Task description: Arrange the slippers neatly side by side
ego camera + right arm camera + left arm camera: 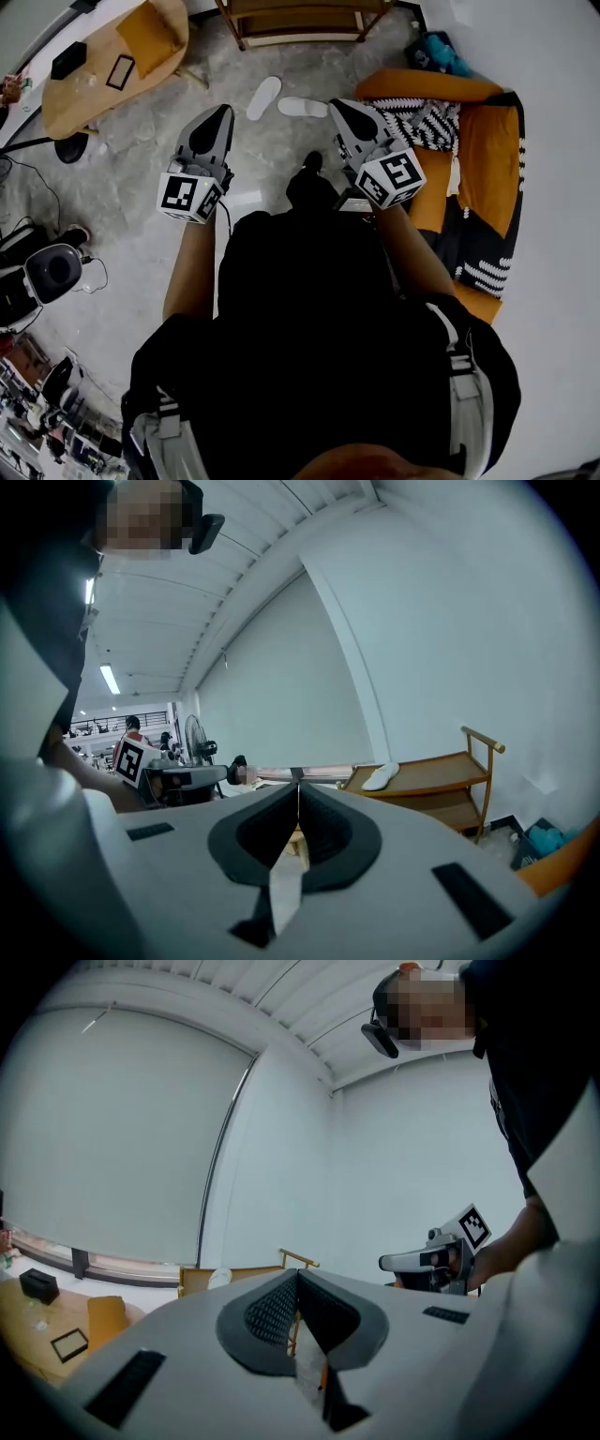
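Observation:
Two white slippers lie on the grey floor ahead of me in the head view: one [263, 97] slants up to the right, the other [303, 107] lies almost crosswise, their near ends close together. My left gripper [227, 111] is held up left of them and my right gripper [333, 104] right of them, both well above the floor. The left gripper [298, 1275] has its jaws closed flat together with nothing between them. So does the right gripper [298, 786]. Both gripper views point level across the room, so neither shows the floor slippers.
A wooden shelf rack [300, 21] stands behind the slippers, with a white slipper-like thing [382, 776] on its top shelf. An orange sofa [487, 141] with a black-and-white blanket is at the right. A round wooden table [84, 84] and cables are at the left.

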Tool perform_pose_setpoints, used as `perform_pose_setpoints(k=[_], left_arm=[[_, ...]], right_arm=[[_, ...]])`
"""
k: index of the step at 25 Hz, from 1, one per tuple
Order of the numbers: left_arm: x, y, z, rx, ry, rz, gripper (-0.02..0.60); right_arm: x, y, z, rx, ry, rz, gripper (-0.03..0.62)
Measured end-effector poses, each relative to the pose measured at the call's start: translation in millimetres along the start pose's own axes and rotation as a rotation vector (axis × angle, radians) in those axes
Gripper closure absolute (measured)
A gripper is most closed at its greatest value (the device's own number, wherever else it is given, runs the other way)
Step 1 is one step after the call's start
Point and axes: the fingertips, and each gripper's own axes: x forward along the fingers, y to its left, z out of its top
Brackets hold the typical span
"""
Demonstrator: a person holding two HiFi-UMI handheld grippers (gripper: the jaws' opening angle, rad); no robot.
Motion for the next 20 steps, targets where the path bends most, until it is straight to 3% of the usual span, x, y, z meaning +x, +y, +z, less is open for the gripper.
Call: perform_pose_setpoints(k=[5,9,16,20], left_arm=[[46,37,15,0.064,0.024,0.02,0.566],[75,64,18,0.093,0.03,-0.011,0.566],[109,128,-18,0.064,0.08,-0.186,0.566],[119,151,-51,0.12,0.134,-0.307,0.566]], right_arm=[[41,-39,1,0.036,-0.014,-0.002,0.563],[74,-60,-2,0.048,-0.018,-0.052,0.563],[119,-85,-29,0.007,0.0,-0.267,0.563],[135,-98,-76,-0.004,0.061,-0.35,0.563]])
